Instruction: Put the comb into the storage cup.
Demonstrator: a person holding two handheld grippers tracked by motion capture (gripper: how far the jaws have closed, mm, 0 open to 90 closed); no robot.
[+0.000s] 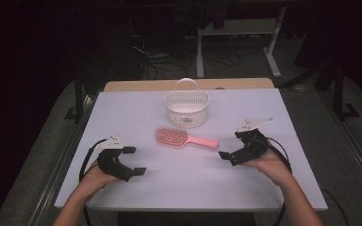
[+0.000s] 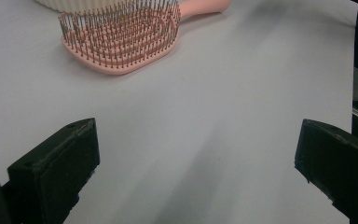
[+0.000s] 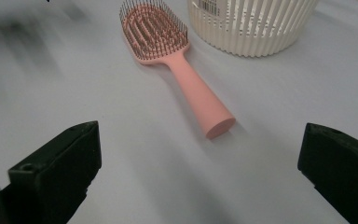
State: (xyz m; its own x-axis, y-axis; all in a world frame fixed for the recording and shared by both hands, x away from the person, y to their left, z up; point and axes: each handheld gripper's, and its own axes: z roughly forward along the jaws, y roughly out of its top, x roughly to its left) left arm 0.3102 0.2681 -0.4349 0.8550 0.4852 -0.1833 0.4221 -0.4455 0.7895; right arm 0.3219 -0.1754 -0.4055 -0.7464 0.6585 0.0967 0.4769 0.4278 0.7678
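Observation:
A pink hairbrush (image 1: pixel 181 138) lies bristles up at the middle of the white table, its handle pointing right. Just behind it stands a white slatted basket (image 1: pixel 186 109) with a handle. My left gripper (image 1: pixel 134 160) rests open at the front left, apart from the brush head (image 2: pixel 121 39), with nothing between its jaws. At the right, my right gripper (image 1: pixel 231 145) is open too; the brush handle (image 3: pixel 200 100) ends a short way ahead of its jaws, and the basket (image 3: pixel 251 25) stands beyond.
The white tabletop (image 1: pixel 184 183) has bare room in front of the brush and along both sides. A wooden strip (image 1: pixel 141 85) runs along its far edge. Dark floor with cables and a white desk frame (image 1: pixel 235 37) lies beyond.

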